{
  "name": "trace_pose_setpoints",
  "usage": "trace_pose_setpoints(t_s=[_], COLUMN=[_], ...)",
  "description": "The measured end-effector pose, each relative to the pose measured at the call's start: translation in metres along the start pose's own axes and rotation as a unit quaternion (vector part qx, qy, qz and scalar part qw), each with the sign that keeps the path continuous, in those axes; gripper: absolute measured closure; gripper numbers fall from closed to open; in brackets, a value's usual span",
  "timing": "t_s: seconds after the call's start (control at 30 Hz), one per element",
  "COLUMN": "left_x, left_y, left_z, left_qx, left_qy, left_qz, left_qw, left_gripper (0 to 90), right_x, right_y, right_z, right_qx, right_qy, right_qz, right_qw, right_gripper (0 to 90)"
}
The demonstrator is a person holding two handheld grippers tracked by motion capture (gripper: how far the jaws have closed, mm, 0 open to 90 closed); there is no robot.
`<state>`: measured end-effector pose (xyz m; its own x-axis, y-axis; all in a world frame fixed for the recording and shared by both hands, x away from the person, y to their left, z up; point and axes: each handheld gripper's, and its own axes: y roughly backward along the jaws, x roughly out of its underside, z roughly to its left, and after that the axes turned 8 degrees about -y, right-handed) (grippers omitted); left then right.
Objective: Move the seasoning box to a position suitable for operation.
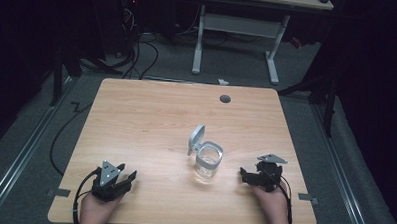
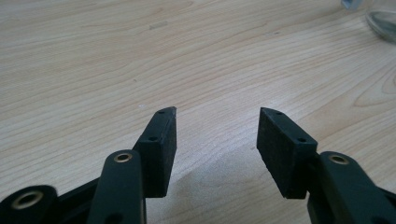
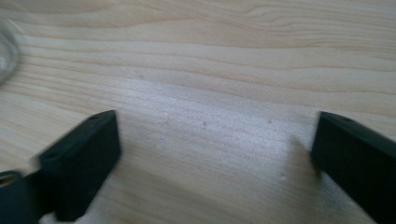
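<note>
left gripper point(image 1: 129, 178): jaws parted, nothing held
right gripper point(image 1: 244, 174): jaws wide, empty
clear square glass jar with open grey flip lid point(image 1: 207, 162): between both, untouched
step: likely pre-grasp; next, reach in

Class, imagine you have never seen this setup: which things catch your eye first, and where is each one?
The clear glass jar with its grey hinged lid flipped open stands right of centre on the wooden table. A hand holds a black gripper at each near corner: the left gripper and the right gripper, both open and holding nothing.
</note>
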<state>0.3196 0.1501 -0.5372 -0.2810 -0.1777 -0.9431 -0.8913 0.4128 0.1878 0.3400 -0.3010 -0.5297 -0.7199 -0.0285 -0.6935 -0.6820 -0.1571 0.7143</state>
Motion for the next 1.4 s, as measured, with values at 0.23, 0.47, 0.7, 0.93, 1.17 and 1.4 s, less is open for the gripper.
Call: trace_pose_setpoints(t_s=[0.23, 0.47, 0.7, 0.93, 1.17, 1.4], left_x=[0.001, -0.003, 0.0, -0.001, 0.001, 0.0], left_y=[0.0, 0.002, 0.002, 0.002, 0.0, 0.002], left_z=[-0.008, -0.007, -0.004, -0.003, -0.005, -0.005], left_qx=[0.011, 0.002, 0.011, 0.01, 0.008, 0.007], left_qy=[-0.014, -0.017, -0.015, -0.008, -0.011, -0.009], left_qz=[0.005, -0.007, -0.004, -0.006, -0.006, -0.01], left_qw=[0.9998, 0.9998, 0.9998, 0.9999, 0.9999, 0.9999], left_gripper=[47.7, 48.0, 46.2, 46.0, 45.7, 45.6], right_x=[0.012, 0.016, 0.015, 0.016, 0.015, 0.016], right_y=[0.027, 0.028, 0.022, 0.019, 0.018, 0.015], right_z=[0.009, 0.036, 0.055, 0.064, 0.072, 0.085], right_qx=[-0.055, -0.092, -0.1, -0.106, -0.113, -0.122], right_qy=[0.014, 0.048, 0.068, 0.08, 0.09, 0.107], right_qz=[-0.078, -0.099, -0.088, -0.087, -0.088, -0.085], right_qw=[0.9953, 0.9897, 0.9888, 0.9874, 0.9856, 0.983], right_gripper=[53.2, 82.3, 85.8, 90.0, 90.0, 90.0])
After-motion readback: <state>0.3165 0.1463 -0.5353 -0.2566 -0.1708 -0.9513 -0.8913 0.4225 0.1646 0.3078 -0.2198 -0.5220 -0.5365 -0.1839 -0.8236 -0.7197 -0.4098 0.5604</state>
